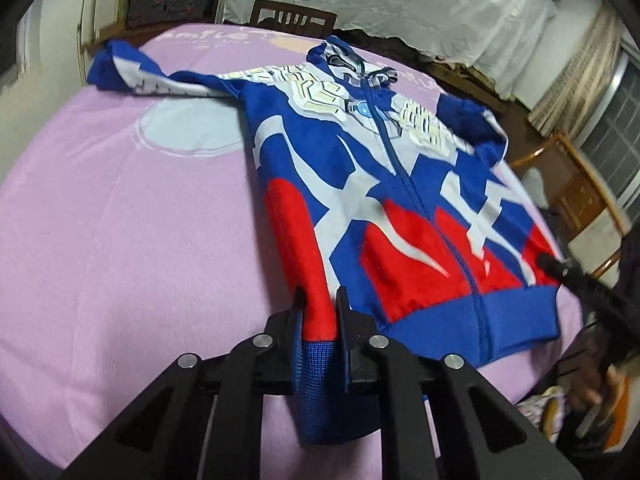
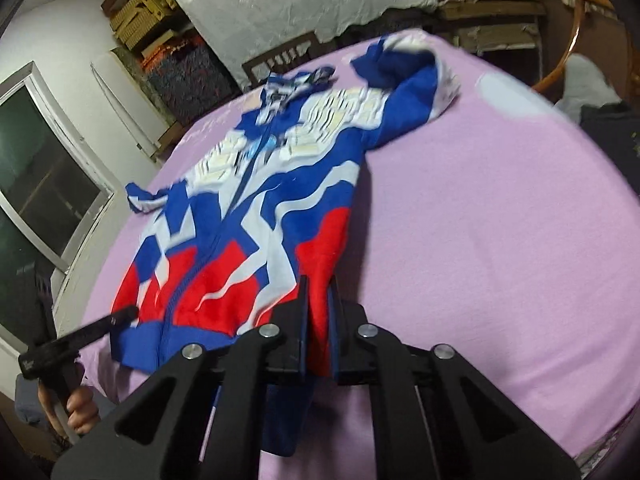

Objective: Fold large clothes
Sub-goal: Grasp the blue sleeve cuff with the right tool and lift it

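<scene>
A blue, red and white zip-up hooded jacket (image 1: 372, 184) lies front up on a pink sheet (image 1: 120, 220), hood at the far end. My left gripper (image 1: 320, 308) is shut on the jacket's near left hem corner, red cloth and blue ribbing pinched between its fingers. In the right wrist view the jacket (image 2: 248, 208) lies the same way, and my right gripper (image 2: 318, 300) is shut on its near right hem corner. One sleeve (image 1: 132, 72) stretches out to the far left. The other sleeve (image 2: 412, 80) lies bunched by the hood.
The pink sheet (image 2: 480, 220) covers a table. A dark wooden chair (image 1: 294, 16) stands behind its far edge. White draped cloth (image 1: 400, 4) and stacked boxes (image 2: 144, 20) fill the background. A window (image 2: 36, 184) is at the left. A rattan chair (image 1: 576, 184) stands at the right.
</scene>
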